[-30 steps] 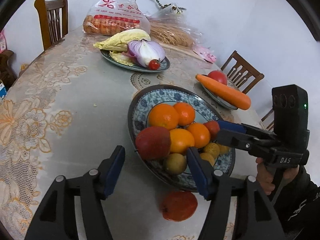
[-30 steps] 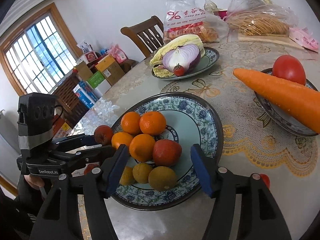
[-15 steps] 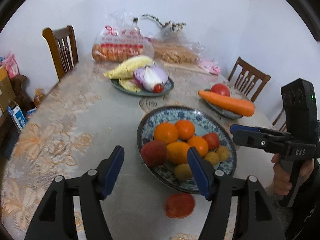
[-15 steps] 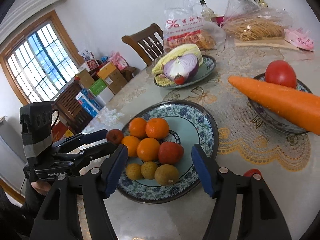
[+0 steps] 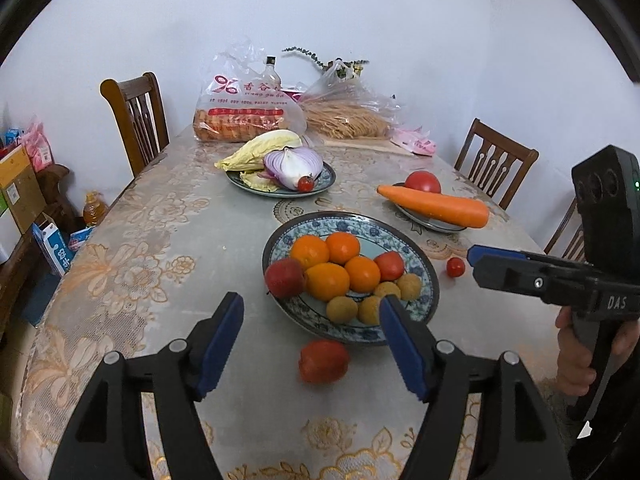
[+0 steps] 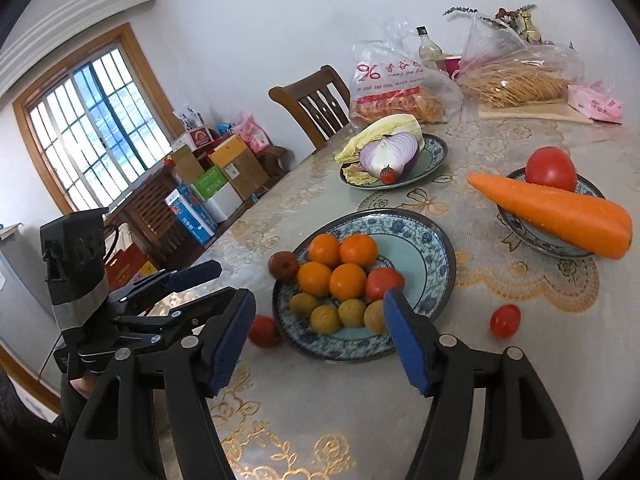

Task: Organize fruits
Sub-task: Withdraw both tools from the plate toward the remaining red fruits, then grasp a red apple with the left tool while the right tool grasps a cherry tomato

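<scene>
Dining table (image 5: 140, 248) with a lace cloth, chairs around it; blue-patterned plate (image 5: 420, 264) at its middle holds oranges (image 5: 326, 280), red fruit and small yellow-brown fruit; one red fruit (image 5: 323, 361) lies on the cloth just beside the plate; your left gripper (image 5: 312, 338) has just been opening, fingers spread, nothing between; your right gripper (image 6: 320, 336) likewise spread and empty.

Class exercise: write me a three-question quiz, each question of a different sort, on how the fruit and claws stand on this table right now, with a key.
1. True or false: the left claw holds a fruit.
2. How many oranges lie in the blue patterned plate?
3. The carrot lies: A) flat on the tablecloth B) across a small dish, beside a tomato C) in the right claw.

Key: 1 false; 2 four; 3 B.
</scene>
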`<state>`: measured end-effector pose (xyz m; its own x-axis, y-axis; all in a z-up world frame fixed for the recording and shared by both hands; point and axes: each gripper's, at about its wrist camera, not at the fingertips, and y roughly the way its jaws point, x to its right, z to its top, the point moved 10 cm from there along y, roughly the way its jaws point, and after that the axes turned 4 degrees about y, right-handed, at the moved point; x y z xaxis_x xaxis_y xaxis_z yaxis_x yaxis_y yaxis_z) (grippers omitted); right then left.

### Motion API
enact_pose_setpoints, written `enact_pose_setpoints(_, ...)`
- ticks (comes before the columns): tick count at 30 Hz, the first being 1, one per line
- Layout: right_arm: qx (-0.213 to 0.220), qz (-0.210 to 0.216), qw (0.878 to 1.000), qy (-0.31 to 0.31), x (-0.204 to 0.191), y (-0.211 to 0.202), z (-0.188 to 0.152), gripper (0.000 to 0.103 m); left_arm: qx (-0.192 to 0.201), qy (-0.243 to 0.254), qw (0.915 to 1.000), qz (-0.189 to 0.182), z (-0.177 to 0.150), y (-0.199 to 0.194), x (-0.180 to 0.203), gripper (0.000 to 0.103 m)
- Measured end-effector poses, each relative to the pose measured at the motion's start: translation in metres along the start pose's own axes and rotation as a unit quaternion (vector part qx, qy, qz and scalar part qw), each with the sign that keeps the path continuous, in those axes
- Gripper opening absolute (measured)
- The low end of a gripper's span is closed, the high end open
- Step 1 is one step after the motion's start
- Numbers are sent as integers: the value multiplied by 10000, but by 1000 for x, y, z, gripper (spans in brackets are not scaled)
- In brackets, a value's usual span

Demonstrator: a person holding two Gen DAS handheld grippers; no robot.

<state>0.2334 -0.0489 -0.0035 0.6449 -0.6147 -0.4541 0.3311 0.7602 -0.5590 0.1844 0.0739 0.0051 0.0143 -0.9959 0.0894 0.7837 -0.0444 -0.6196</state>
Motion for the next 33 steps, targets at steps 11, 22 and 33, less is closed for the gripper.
enact_pose_setpoints(11, -95, -455, 9989, -71, 8, -25, -30, 68, 62, -33, 9998, -159, -19, -28, 15, 74)
enact_pose_setpoints(22, -147, -961, 9948, 314, 49, -45, -64, 68, -269, -409, 9986, -217, -71, -26, 13, 74)
enact_pose_setpoints(33, -359, -1021, 9939, 199, 54, -41, -76, 68, -637, -570, 9963, 57, -64, -3, 5, 73)
